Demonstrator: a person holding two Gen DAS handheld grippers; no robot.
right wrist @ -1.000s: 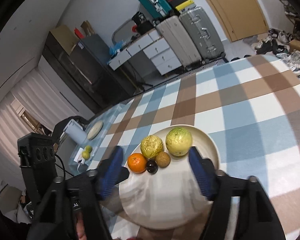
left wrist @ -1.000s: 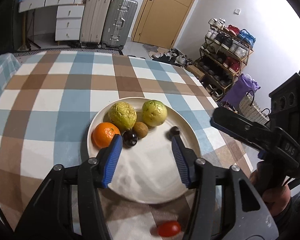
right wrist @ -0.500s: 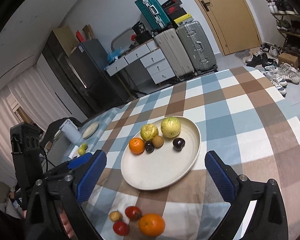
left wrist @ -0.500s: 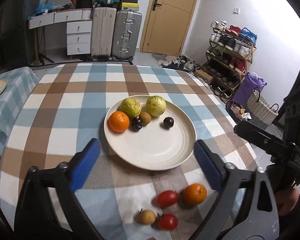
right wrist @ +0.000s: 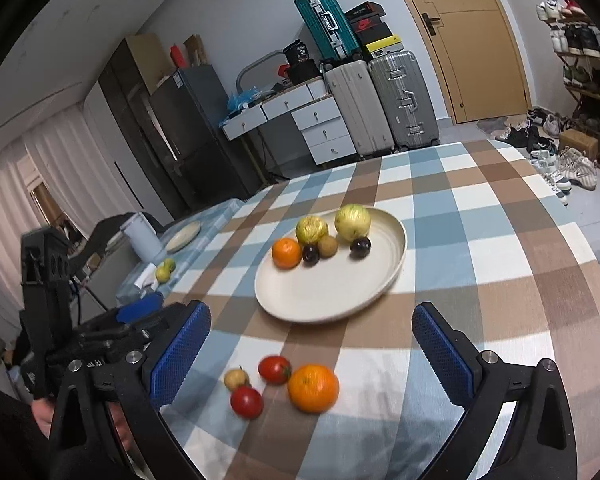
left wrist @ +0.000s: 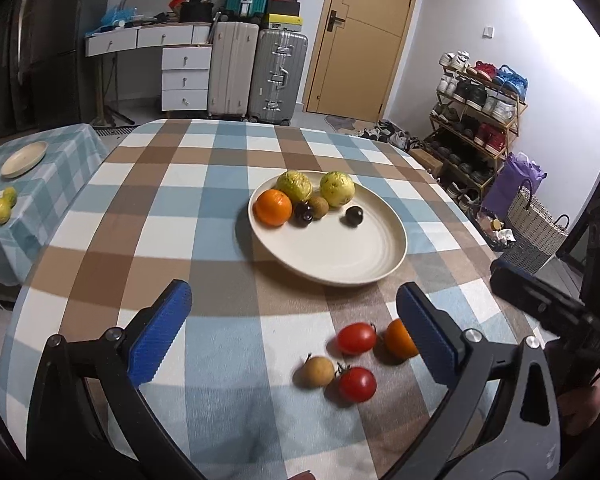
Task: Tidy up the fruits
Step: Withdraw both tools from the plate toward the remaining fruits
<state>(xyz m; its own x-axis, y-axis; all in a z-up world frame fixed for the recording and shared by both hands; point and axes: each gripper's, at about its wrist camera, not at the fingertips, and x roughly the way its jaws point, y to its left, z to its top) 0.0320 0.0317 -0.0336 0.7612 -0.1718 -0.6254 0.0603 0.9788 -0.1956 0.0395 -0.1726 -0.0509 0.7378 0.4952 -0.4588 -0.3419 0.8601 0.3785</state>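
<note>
Left gripper (left wrist: 292,312): I hold it tilted down over the near part of the checked tablecloth (left wrist: 204,208), short of the plate. Its jaws have just been opening and now stand spread wide, with nothing between the blue pads (left wrist: 160,336).

Right gripper (right wrist: 312,344): tilted down less steeply, also short of the plate. Its jaws have just been opening too; spread wide, gripping nothing.

Plate (left wrist: 340,256), cream, round, on the cloth ahead of both grippers. Contents, clustered at its far side: one orange (left wrist: 273,207), two yellow-green guavas (left wrist: 294,186), one small brown fruit (left wrist: 318,206) and two dark plums (left wrist: 305,213), one of which sits slightly apart to the right.

Loose fruit on the cloth, nearer me than the plate: two red tomatoes (right wrist: 275,369), one small tan fruit (right wrist: 236,378), one orange (right wrist: 313,387), all close together.

Side table, at left: a second, smaller plate (left wrist: 23,158) and two yellow-green fruits (left wrist: 3,208).
</note>
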